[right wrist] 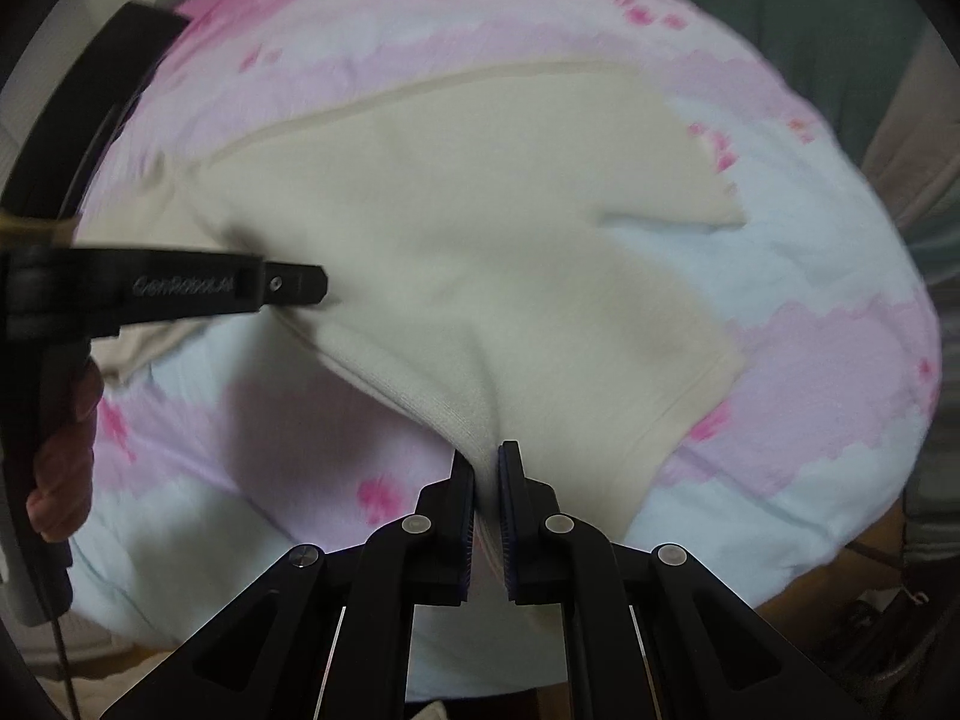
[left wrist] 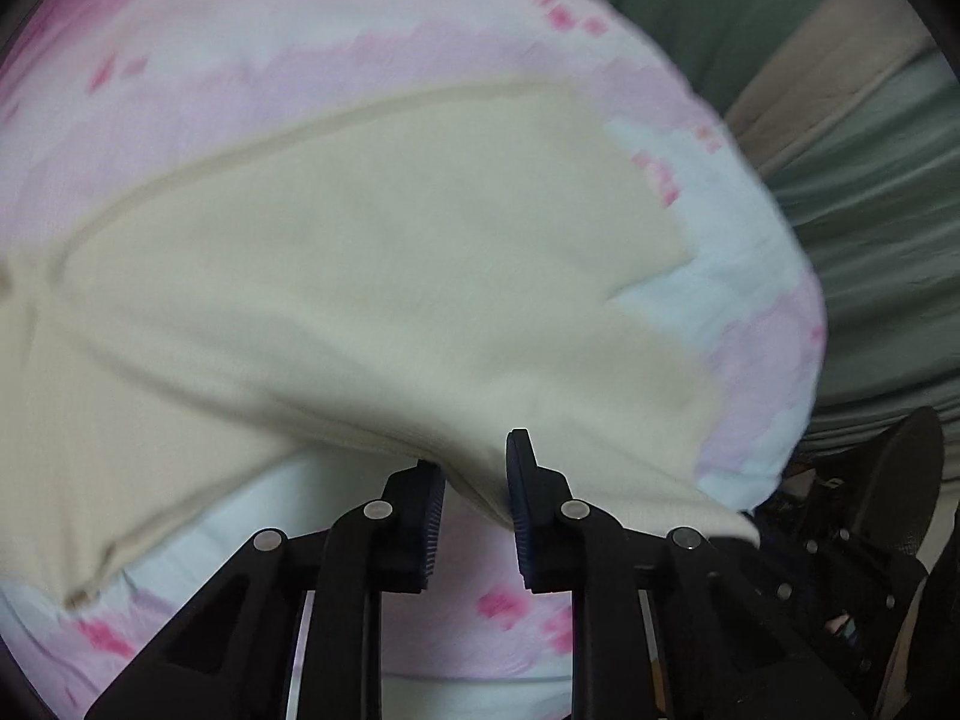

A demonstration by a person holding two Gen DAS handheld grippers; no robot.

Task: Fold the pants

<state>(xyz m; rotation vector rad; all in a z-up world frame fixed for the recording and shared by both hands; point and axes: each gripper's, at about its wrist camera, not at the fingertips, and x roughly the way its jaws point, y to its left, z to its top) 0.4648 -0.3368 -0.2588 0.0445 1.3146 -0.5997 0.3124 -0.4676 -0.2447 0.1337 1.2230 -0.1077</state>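
Right wrist view: your right gripper [right wrist: 486, 480] clamps the pants [right wrist: 480, 252] hem; your left gripper [left wrist: 477, 480], half-closed, pinches cloth; fold begun, unfinished on the blanket [right wrist: 810, 276].

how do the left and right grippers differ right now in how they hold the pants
The left gripper has its jaws set wider, with a thick bunch of the cream pants sagging between them; the right gripper is pinched nearly closed on a thin ribbed edge. The left holds loose fabric; cloth from the right rises in a taut ridge. Both lift the pants above the pink and white bedcover.
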